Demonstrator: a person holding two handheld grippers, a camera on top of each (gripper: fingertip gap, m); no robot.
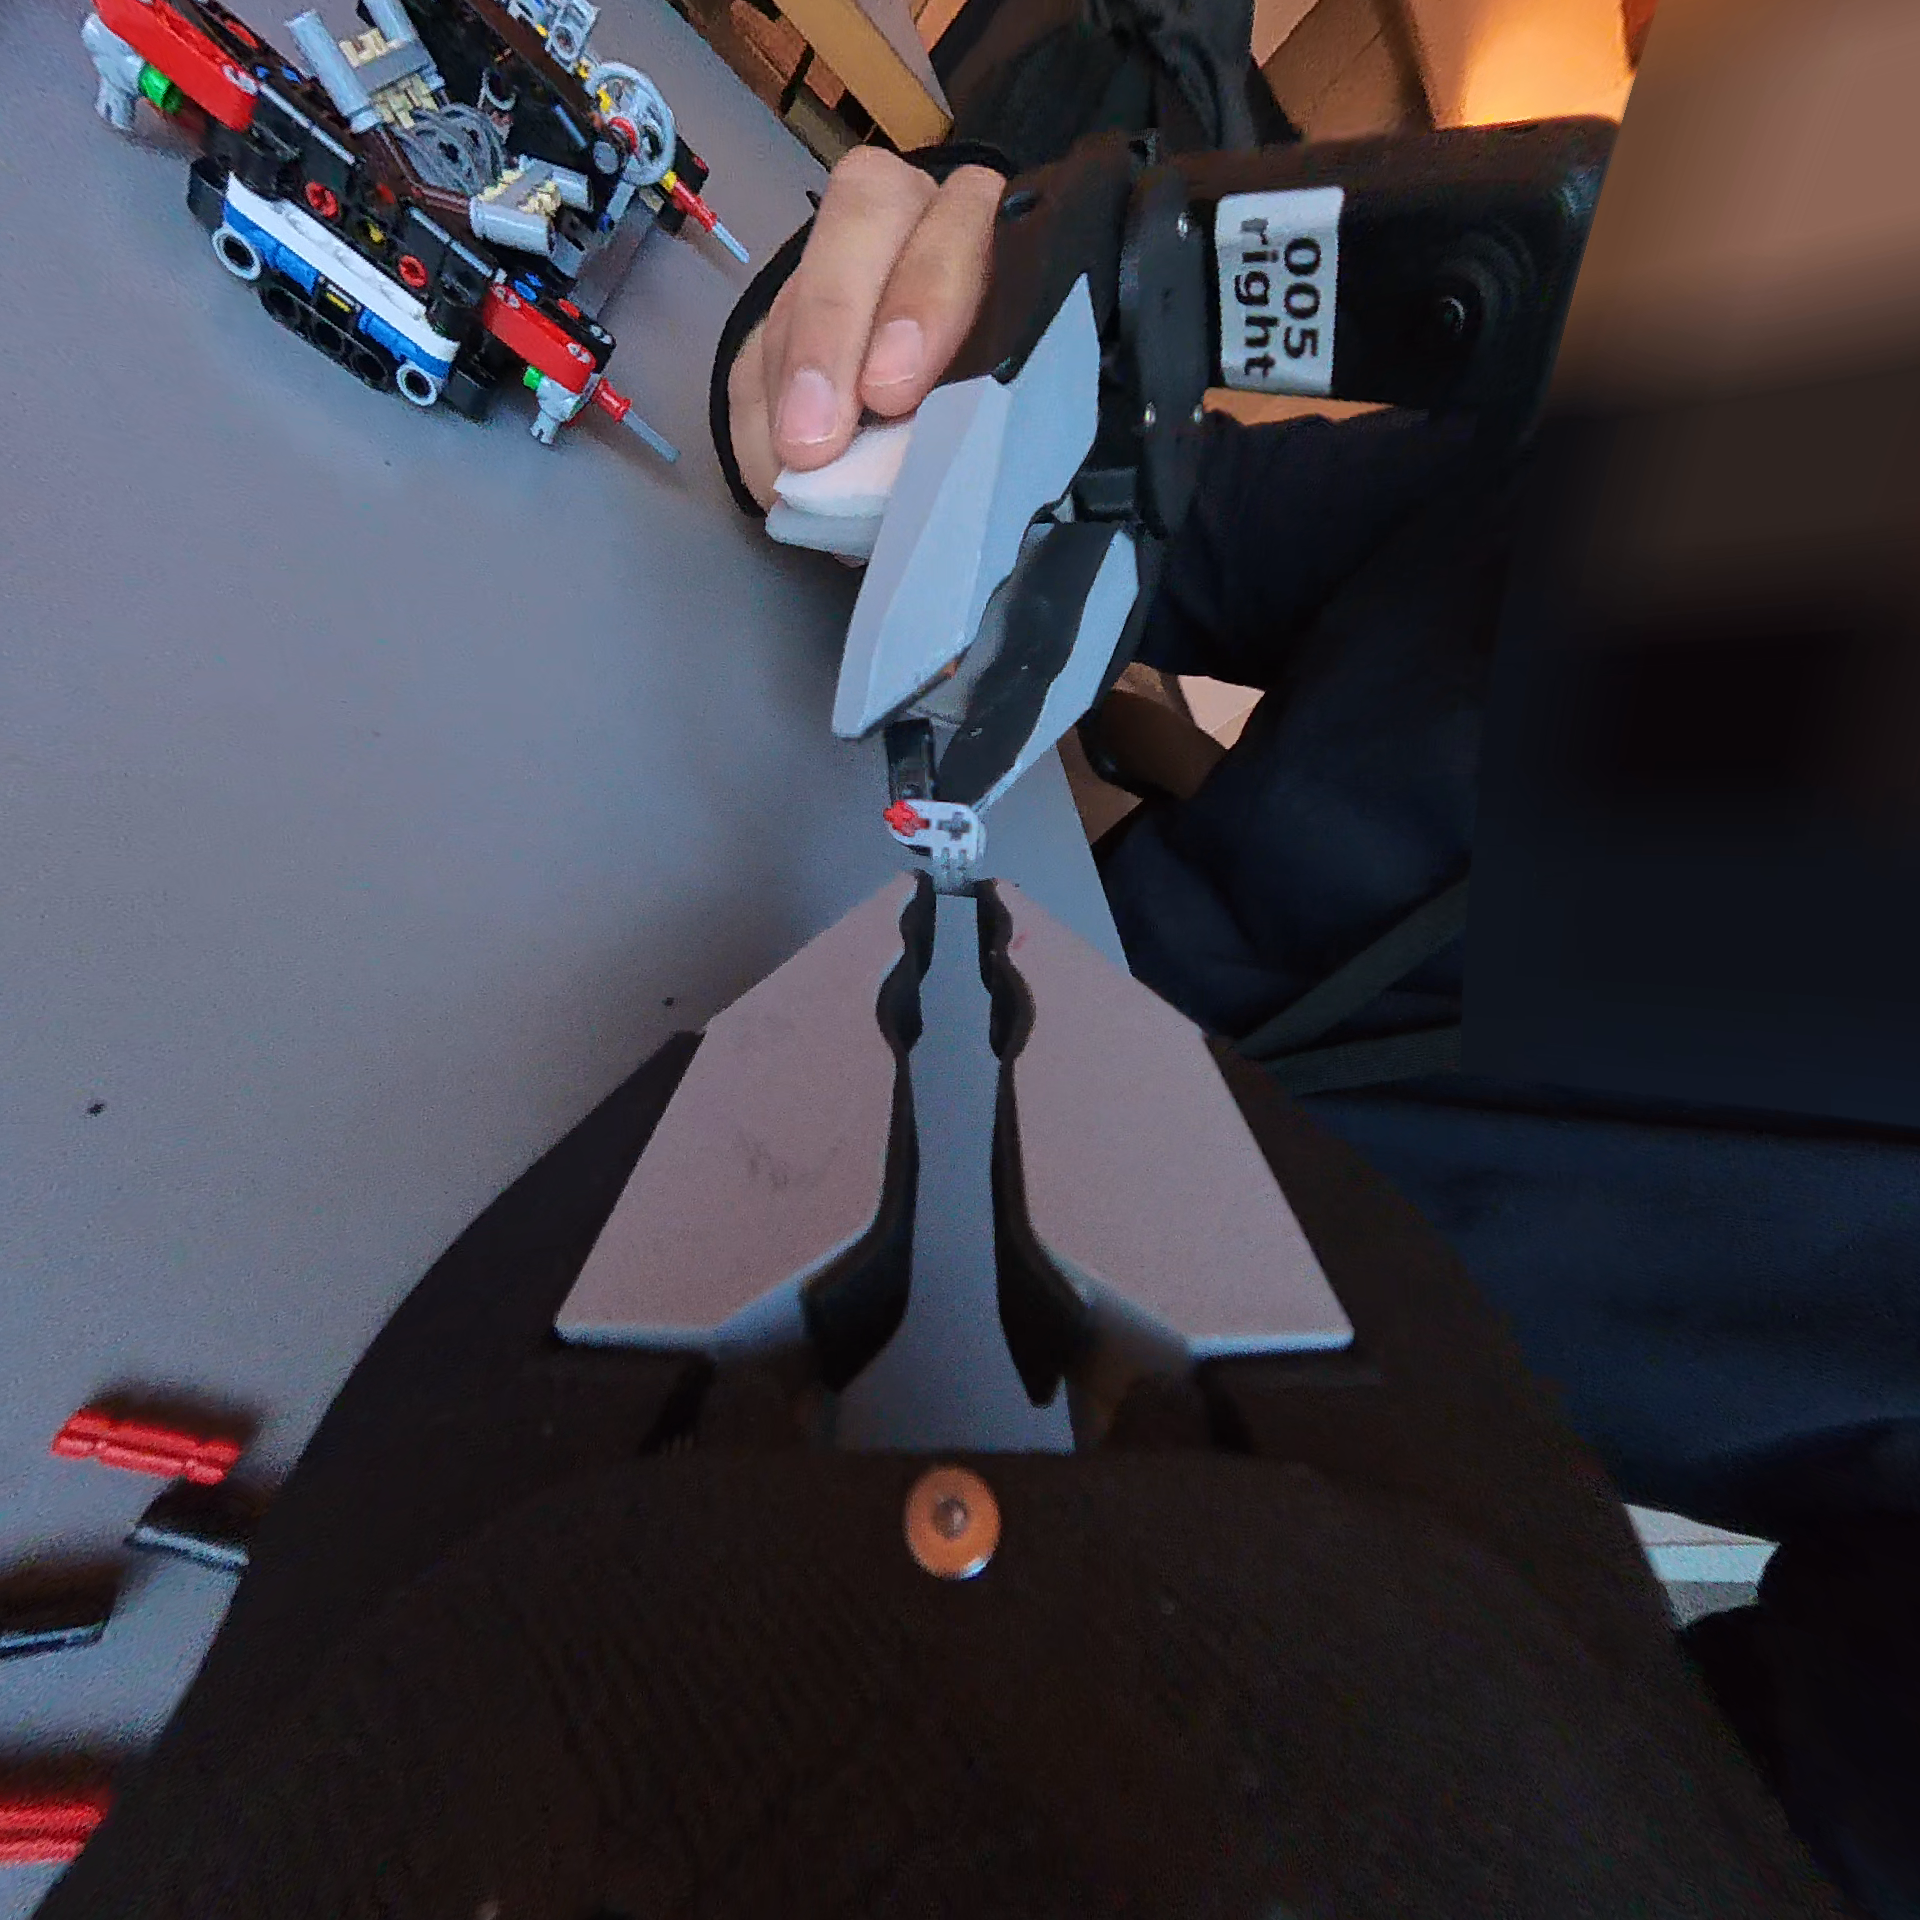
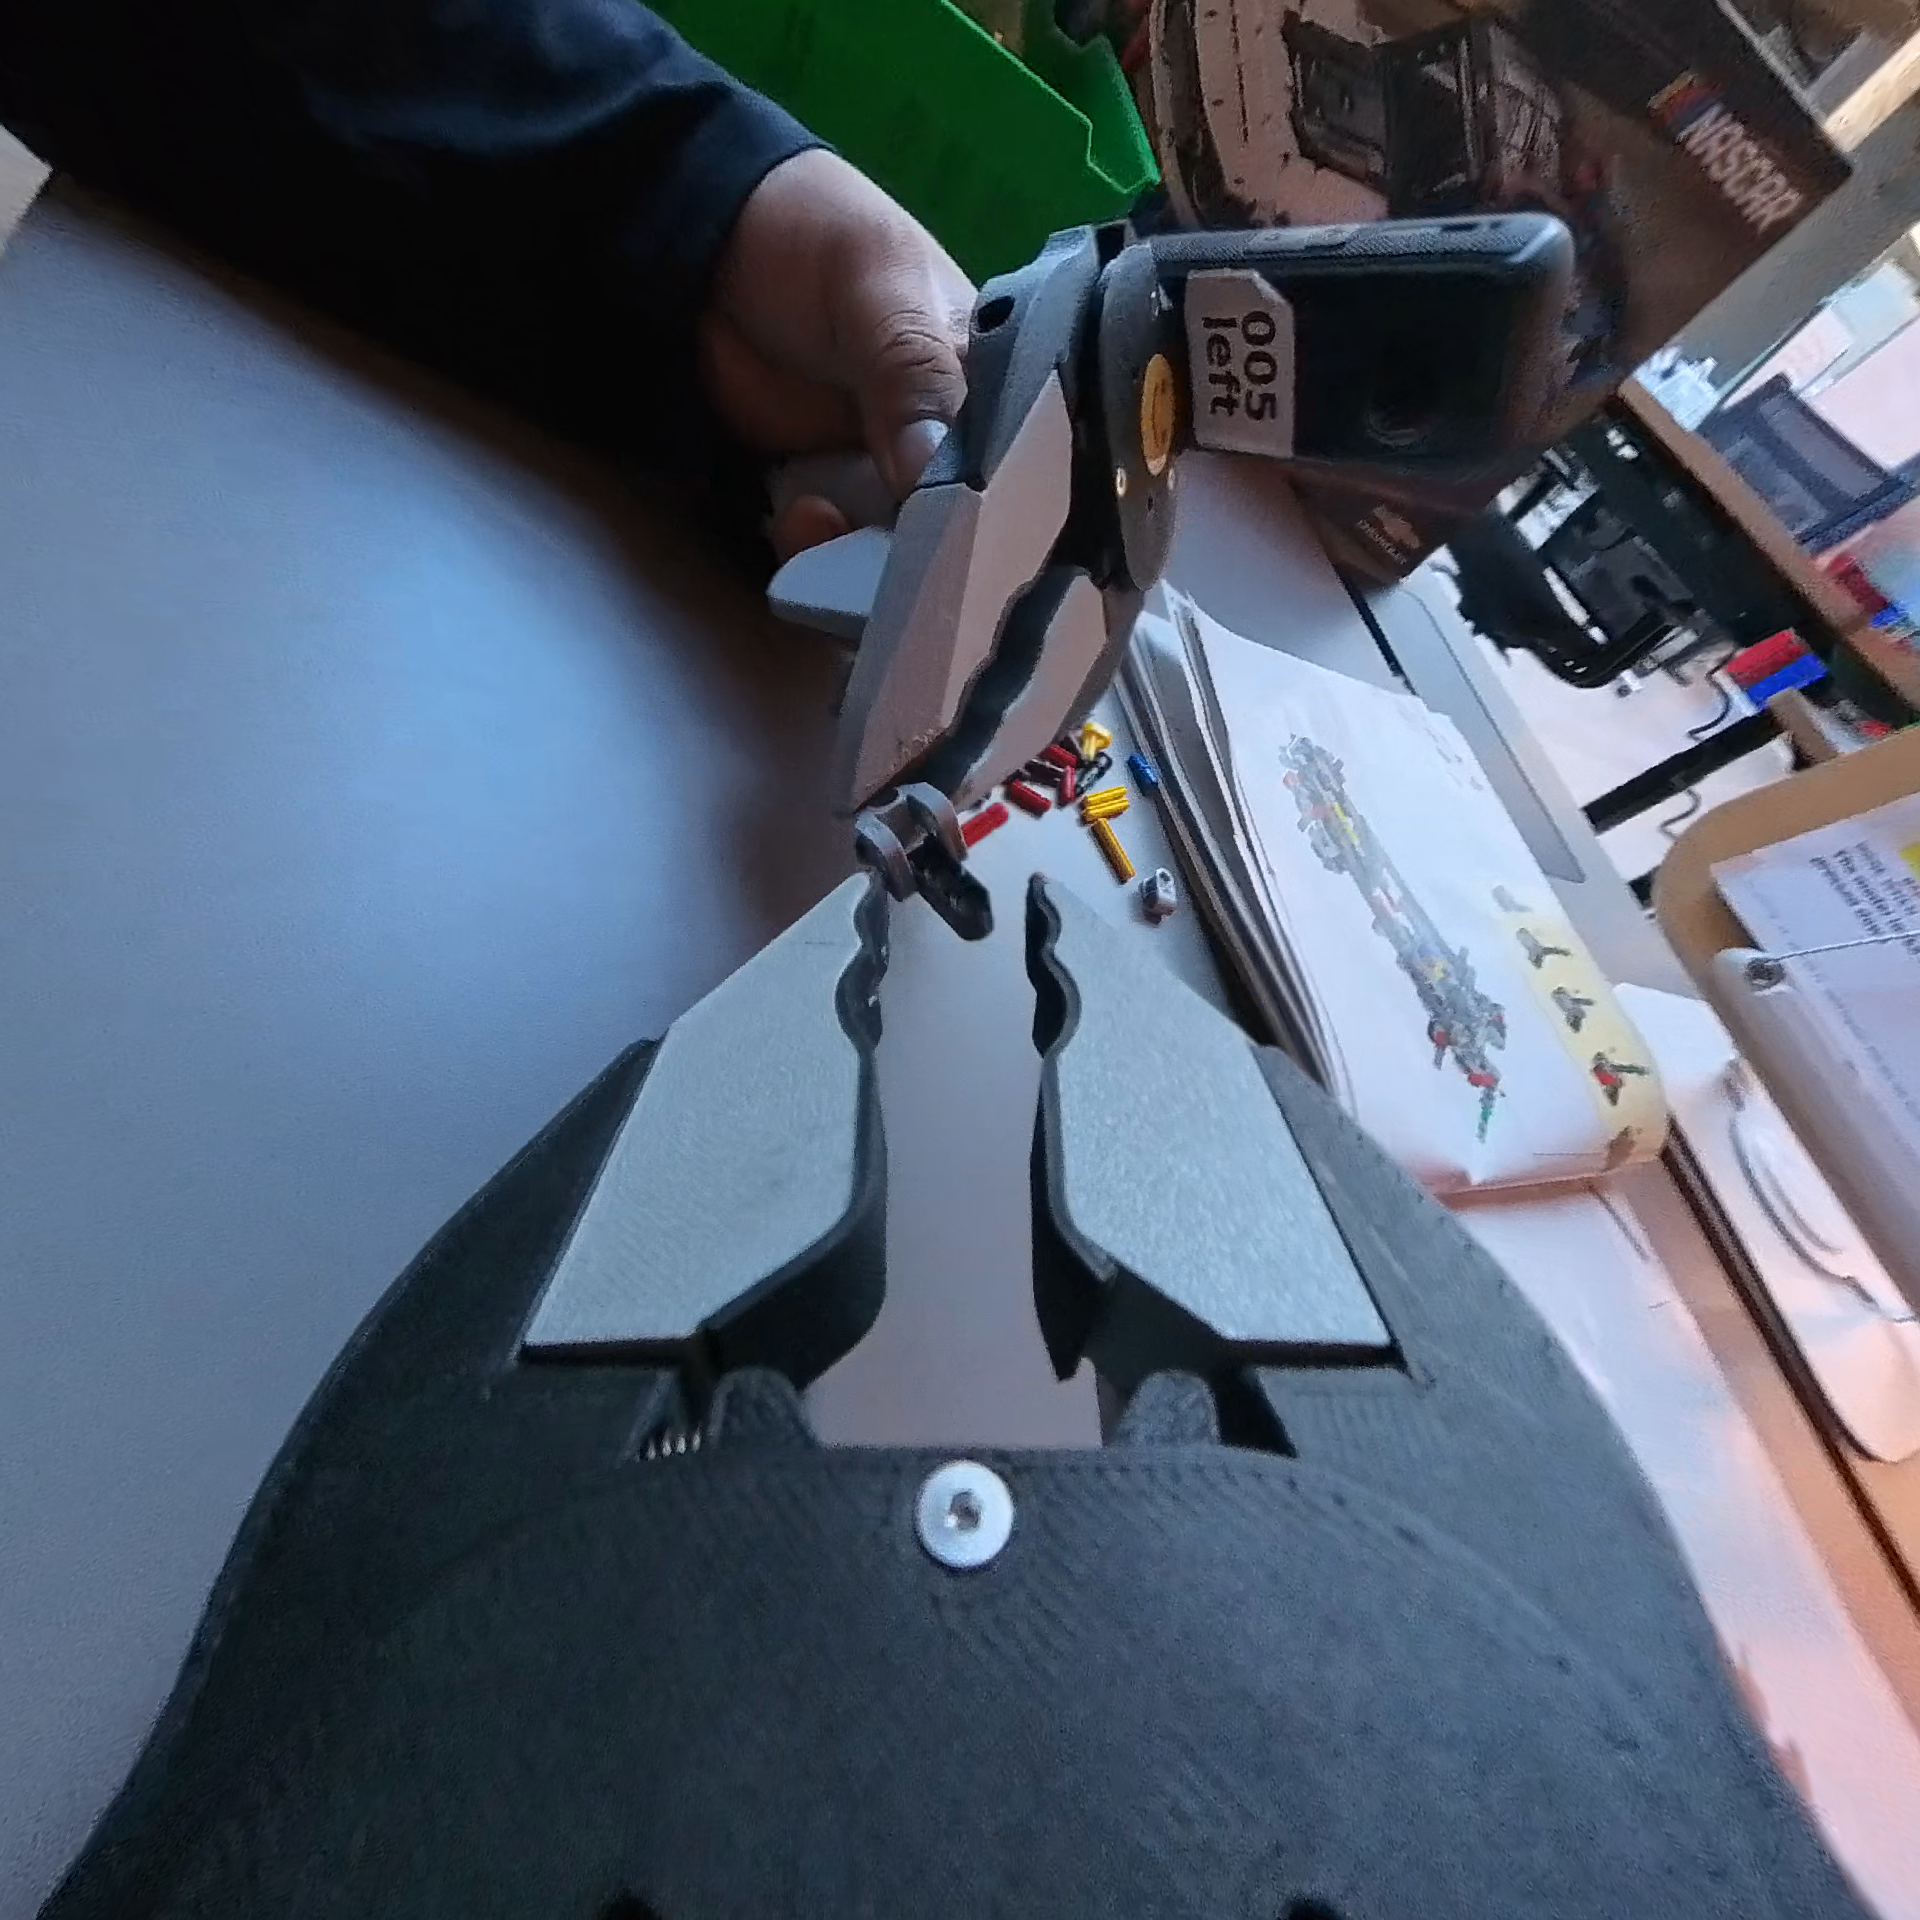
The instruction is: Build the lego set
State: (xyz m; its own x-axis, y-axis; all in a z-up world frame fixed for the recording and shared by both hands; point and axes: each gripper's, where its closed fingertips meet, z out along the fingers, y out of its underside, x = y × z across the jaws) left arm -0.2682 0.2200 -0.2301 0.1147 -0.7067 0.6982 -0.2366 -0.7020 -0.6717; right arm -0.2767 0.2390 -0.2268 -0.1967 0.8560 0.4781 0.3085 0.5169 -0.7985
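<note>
In the left wrist view, the left gripper has its two fingertips clamped on a small light grey connector piece, which carries a red pin at its left end. Directly ahead of it, the right gripper comes down from above, with a black piece between its tips; a hand holds its handle. Far ahead to the left, a brick vehicle model stands on the grey counter.

In the right wrist view, the right gripper has its fingers apart. A black beam, joined to the grey connector, lies between them; it touches the left fingertip and stays clear of the right one. Just beyond, small red and yellow pins lie on the counter, and an open instruction booklet lies to the right.
</note>
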